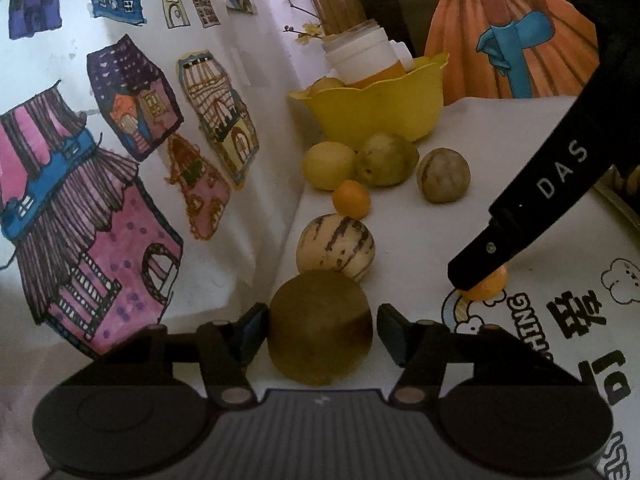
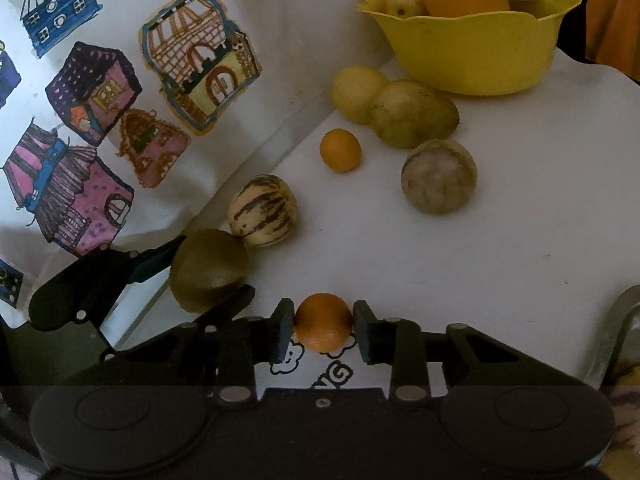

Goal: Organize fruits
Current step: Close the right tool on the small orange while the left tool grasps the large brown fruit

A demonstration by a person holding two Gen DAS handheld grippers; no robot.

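A brown-green round fruit point(image 1: 320, 328) point(image 2: 208, 270) rests on the white tabletop point(image 2: 460, 260) against the left wall. My left gripper point(image 1: 322, 330) is shut on it, a pad against each side. My right gripper point(image 2: 323, 326) is shut on a small orange fruit point(image 2: 323, 322) point(image 1: 486, 286) that sits low over the printed cloth. Behind stand a striped cream fruit point(image 1: 335, 248) point(image 2: 262, 211), a second small orange fruit point(image 1: 351, 199) point(image 2: 340, 150), a yellow fruit point(image 1: 328, 165), a green fruit point(image 1: 386, 159) and a grey-brown round fruit point(image 1: 442, 175).
A yellow bowl point(image 1: 376, 108) point(image 2: 480, 52) at the back holds a white-and-orange bottle point(image 1: 360, 60) and a pale fruit. A wall with drawings of houses point(image 1: 120, 160) runs close along the left. A metal rim point(image 2: 628, 320) shows at the right edge.
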